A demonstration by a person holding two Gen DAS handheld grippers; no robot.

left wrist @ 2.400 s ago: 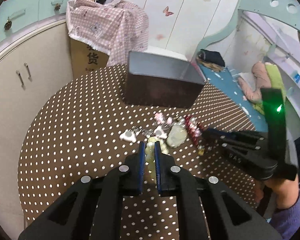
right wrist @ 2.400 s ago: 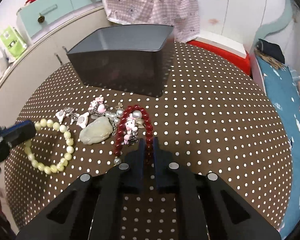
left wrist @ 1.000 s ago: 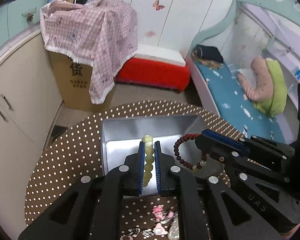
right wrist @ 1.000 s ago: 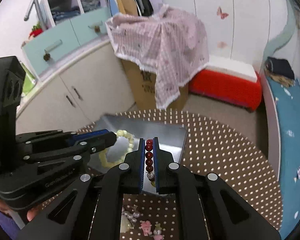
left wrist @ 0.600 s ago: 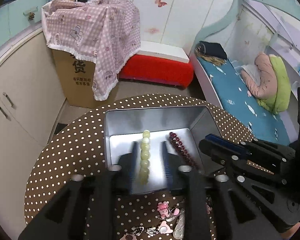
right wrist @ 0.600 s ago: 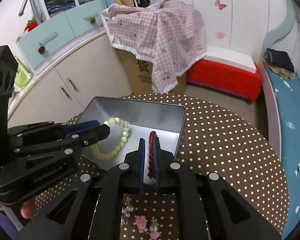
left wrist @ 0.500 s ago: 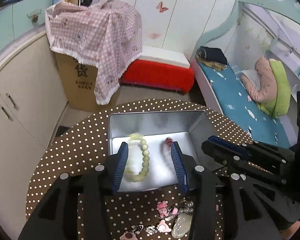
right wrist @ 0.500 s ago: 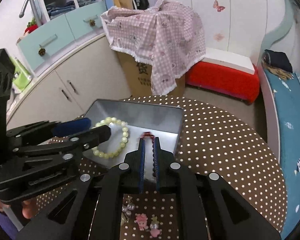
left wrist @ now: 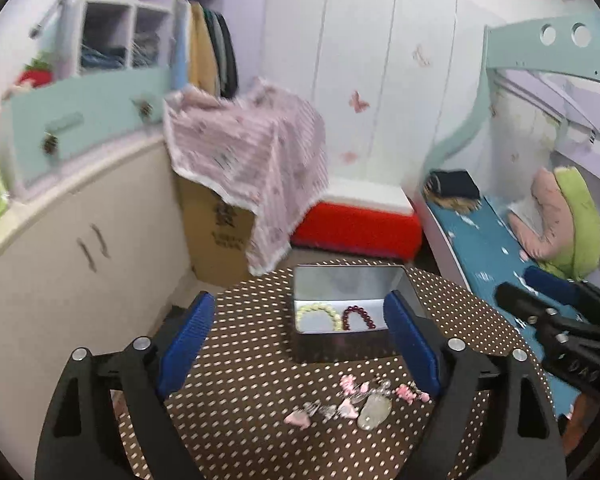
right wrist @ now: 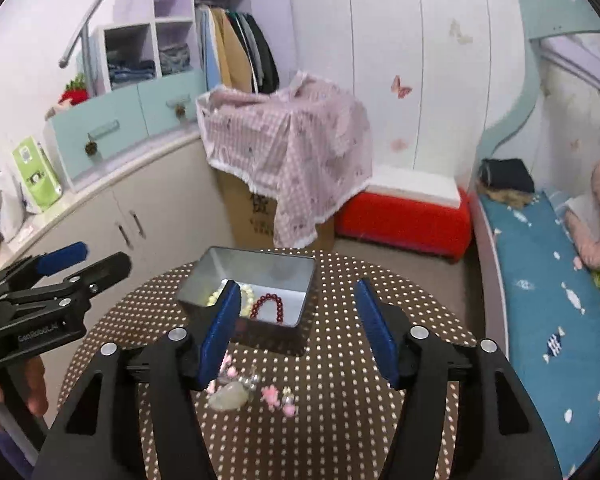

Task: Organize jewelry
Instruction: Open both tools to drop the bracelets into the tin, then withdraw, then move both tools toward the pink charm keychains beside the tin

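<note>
Carton (right wrist: 256,208) w/ "货" print (partly draped)

A child's bedroom at home: a bunk bed (right wrist: 540,280) with teal frame and blue mattress, white wardrobe doors (right wrist: 400,60) with butterfly stickers, hanging clothes (right wrist: 240,52), mint drawers (right wrist: 112,128), and a round polka-dot counter (right wrist: 360,420)

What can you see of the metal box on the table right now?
The box is a rectangular tin with dark outer walls and a shiny grey inside, open-topped, no lid in view. It stands upright on the dotted tablecloth, past the loose charms. Inside lie a pale bead bracelet and a dark red bead bracelet, side by side. Neither gripper touches it.
</note>
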